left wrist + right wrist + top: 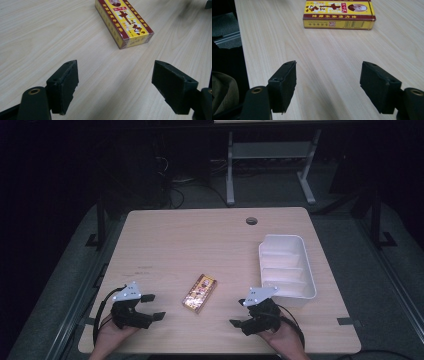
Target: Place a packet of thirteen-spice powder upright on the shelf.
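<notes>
Yellow-and-red box (199, 292) flat on the desk (190, 240), near the middle of the near half, between the two hands. Long axis diagonal: near end toward the left, far end toward the right.

Left hand-held gripper (151, 306) at the near left, jaws spread wide, nothing between them; pads clear of the desk surface as far as can be told. Box lies to its right and slightly farther off. In the left gripper view, a short end of the box (125, 22) faces the jaws, ahead and a little to the right of centre.

Right hand-held gripper (239, 312) at the near right, jaws likewise wide and empty. Box to its left and a little farther off. In the right gripper view, a long side of the box (339, 13) presents broadside, straight ahead.

Gap to the box roughly alike for both hands; right looks marginally nearer, hard to say. Broadside presentation to the right hand suggests the easier closure across the narrow width from that side.

White tray (287, 265) at the right, just beyond the right hand, with inner ribs visible.

Writing: large Chinese characters in red on the yellow top face, small portrait emblem at one end, rows of small Chinese print along the sides; too fine to read with confidence. No Latin brand name legible.
</notes>
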### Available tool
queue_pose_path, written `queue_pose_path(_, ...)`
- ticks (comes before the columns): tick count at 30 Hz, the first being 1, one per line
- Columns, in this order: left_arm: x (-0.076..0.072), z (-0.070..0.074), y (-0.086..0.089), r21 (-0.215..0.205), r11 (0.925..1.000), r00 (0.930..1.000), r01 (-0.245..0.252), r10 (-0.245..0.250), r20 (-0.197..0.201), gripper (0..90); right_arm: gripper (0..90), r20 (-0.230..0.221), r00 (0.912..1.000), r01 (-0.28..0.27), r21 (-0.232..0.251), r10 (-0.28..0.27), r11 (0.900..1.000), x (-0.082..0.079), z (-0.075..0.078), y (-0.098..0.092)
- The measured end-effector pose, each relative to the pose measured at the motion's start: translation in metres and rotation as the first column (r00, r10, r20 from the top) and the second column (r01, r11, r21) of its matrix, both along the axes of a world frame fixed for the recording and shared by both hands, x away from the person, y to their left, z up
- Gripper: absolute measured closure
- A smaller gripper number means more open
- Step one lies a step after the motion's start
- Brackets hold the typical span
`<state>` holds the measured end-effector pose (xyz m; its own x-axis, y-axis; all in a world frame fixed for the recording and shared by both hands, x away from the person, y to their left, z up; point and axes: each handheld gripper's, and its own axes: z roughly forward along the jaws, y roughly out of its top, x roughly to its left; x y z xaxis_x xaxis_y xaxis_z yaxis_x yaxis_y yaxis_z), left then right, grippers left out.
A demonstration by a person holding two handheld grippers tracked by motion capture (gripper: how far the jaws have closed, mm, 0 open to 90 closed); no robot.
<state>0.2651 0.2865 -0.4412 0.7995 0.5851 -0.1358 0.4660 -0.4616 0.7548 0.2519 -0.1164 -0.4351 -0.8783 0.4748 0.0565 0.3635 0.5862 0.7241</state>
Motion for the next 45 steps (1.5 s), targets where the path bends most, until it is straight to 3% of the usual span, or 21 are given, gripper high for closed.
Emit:
queue_pose_path(22,-0.003,0.003,-0.02,0.032,0.9992,0.9995,0.023,-0.023,0.02,18.4,27.3,-0.012,0.9996,0.024,-0.008,-0.024,1.0,0.004,-0.004,-0.005)
queue_pose_path(33,0.0,0.006,-0.041,0.021,0.9995,0.999,0.022,-0.023,0.039,17.6,26.7,-0.003,0.9996,0.027,-0.013,-0.027,1.0,0.004,-0.004,-0.003)
queue_pose_path(45,0.008,0.008,-0.068,0.063,0.9979,0.9992,-0.014,0.012,0.039,17.8,25.6,0.005,0.9995,0.03,-0.013,-0.03,0.999,0.004,-0.004,0.0)
